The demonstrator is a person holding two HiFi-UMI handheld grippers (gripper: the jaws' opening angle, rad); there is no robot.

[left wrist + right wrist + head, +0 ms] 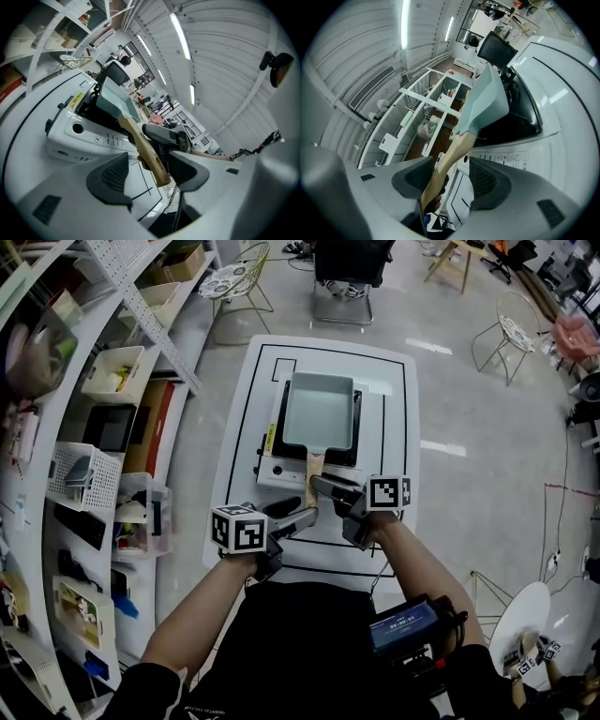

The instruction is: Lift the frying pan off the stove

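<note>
A pale green rectangular frying pan (319,409) sits on the white portable stove (272,472), and its wooden handle (312,482) points toward me. My left gripper (302,514) comes at the handle's end from the left and my right gripper (330,498) from the right. In the left gripper view the handle (143,143) runs between the left gripper's (150,171) open jaws, lying close to the right pad with a wide gap to the left pad. In the right gripper view the handle (445,164) lies between the right gripper's (449,177) open jaws, near the left pad.
The stove stands on a white table (394,427) marked with black lines. Shelves (94,427) full of bins run along the left. Wire chairs (239,277) (511,334) stand beyond the table. A small round table (525,615) is at lower right.
</note>
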